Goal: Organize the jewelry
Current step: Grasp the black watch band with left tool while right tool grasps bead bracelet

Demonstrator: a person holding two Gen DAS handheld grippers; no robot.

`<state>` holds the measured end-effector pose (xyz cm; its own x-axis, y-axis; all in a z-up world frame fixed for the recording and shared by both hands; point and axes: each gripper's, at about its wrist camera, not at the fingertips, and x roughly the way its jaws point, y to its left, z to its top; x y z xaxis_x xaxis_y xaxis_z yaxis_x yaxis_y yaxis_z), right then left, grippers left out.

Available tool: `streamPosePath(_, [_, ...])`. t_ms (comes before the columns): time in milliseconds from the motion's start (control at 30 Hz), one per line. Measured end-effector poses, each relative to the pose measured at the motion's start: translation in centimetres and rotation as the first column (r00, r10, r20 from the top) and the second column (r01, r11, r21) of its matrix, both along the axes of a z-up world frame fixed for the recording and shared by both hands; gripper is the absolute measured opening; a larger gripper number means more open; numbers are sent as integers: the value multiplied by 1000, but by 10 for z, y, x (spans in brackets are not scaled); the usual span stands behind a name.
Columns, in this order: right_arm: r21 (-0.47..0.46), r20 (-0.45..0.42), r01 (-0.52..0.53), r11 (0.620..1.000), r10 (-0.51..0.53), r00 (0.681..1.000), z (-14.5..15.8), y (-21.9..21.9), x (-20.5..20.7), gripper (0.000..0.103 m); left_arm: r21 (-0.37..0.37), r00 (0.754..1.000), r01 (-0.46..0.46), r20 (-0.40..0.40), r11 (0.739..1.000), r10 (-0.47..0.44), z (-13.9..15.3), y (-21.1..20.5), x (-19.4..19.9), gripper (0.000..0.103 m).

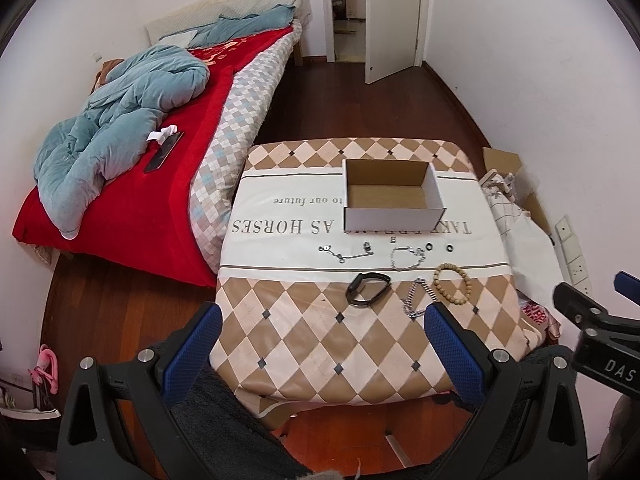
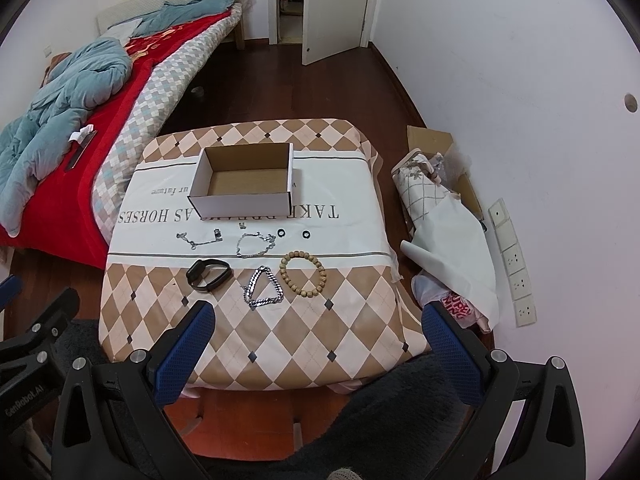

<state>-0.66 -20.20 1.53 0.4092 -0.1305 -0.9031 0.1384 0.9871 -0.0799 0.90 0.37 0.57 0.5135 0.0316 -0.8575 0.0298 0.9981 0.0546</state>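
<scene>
The cloth-covered table (image 2: 280, 332) carries an empty cardboard box (image 2: 244, 184) at its far side. All jewelry lies before it, none boxed: black band (image 2: 209, 274), bead bracelet (image 2: 303, 278), chain bracelet (image 2: 264, 288), thin chains (image 2: 252, 245), two small rings (image 2: 294, 233). My left gripper (image 1: 320, 344) and right gripper (image 2: 316, 340) both stand wide and carry nothing. Risk: thin chains may snag the cloth or slip my fingers. Their clasps are too small to make out.

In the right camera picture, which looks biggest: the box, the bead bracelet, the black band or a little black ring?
1. box
2. black band and bead bracelet: too alike to rank
3. black ring
</scene>
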Motion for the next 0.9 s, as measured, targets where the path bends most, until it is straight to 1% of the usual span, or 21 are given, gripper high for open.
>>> streamPosePath(100, [9, -10, 20, 1000, -20, 1000, -11, -4, 6, 103, 31, 1000, -20, 0, 999, 20, -13, 6, 12, 103])
streamPosePath(133, [13, -18, 38, 999, -38, 999, -22, -7, 11, 103, 44, 1000, -26, -3, 999, 26, -19, 8, 17, 103])
streamPosePath(167, [15, -21, 45, 999, -45, 999, -24, -9, 13, 103, 59, 999, -33, -5, 998, 34, -26, 9, 24, 103])
streamPosePath(267, [33, -37, 92, 995, -91, 995, -53, -21, 26, 103, 95, 999, -42, -14, 995, 44, -43, 12, 38, 103])
streamPosePath(300, [32, -44, 108, 994, -106, 993, -62, -24, 31, 103, 113, 999, -48, -21, 992, 51, -53, 12, 46, 103])
streamPosePath(367, [29, -61, 133, 991, -131, 989, -77, -29, 40, 103, 127, 998, -50, -34, 991, 54, -64, 12, 55, 103])
streamPosePath(400, [27, -69, 144, 989, -142, 987, -86, -32, 45, 103, 137, 997, -52, -47, 989, 59, -73, 12, 64, 103])
streamPosePath(633, [13, -138, 183, 983, -180, 974, -143, -51, 79, 103, 170, 992, -40, -108, 985, 59, -115, 9, 104, 103])
streamPosePath(900, [-3, -208, 193, 981, -189, 960, -194, -55, 107, 103, 186, 979, -16, -196, 982, 53, -165, 9, 135, 103])
